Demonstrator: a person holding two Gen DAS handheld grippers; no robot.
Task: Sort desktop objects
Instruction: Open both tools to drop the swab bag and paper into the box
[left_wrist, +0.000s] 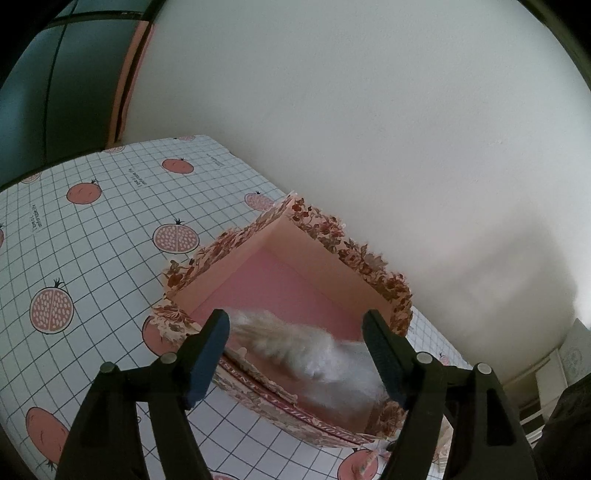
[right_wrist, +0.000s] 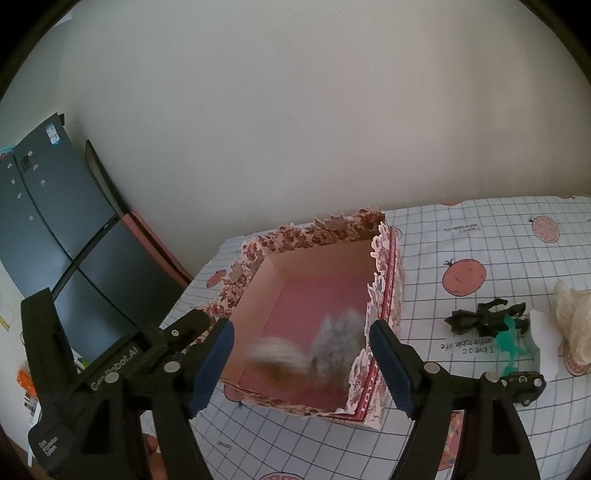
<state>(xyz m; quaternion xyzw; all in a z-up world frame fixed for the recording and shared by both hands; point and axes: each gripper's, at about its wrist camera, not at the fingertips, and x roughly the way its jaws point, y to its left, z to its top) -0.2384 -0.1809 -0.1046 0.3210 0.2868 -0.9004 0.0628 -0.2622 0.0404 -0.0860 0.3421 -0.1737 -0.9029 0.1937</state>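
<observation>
Both tongs (left_wrist: 295, 354) (right_wrist: 301, 354) agape, tilted downward

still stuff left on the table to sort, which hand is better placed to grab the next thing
Probably the right. The black toy, green toy and crumpled paper lie just past the box on its side; the left view shows none of them.

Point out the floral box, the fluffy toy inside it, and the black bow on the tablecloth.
floral box (right_wrist: 317, 229), right wrist view, far rim.
fluffy toy (right_wrist: 338, 334), right wrist view, grey body.
black bow (right_wrist: 476, 319), right wrist view, centre knot.
</observation>
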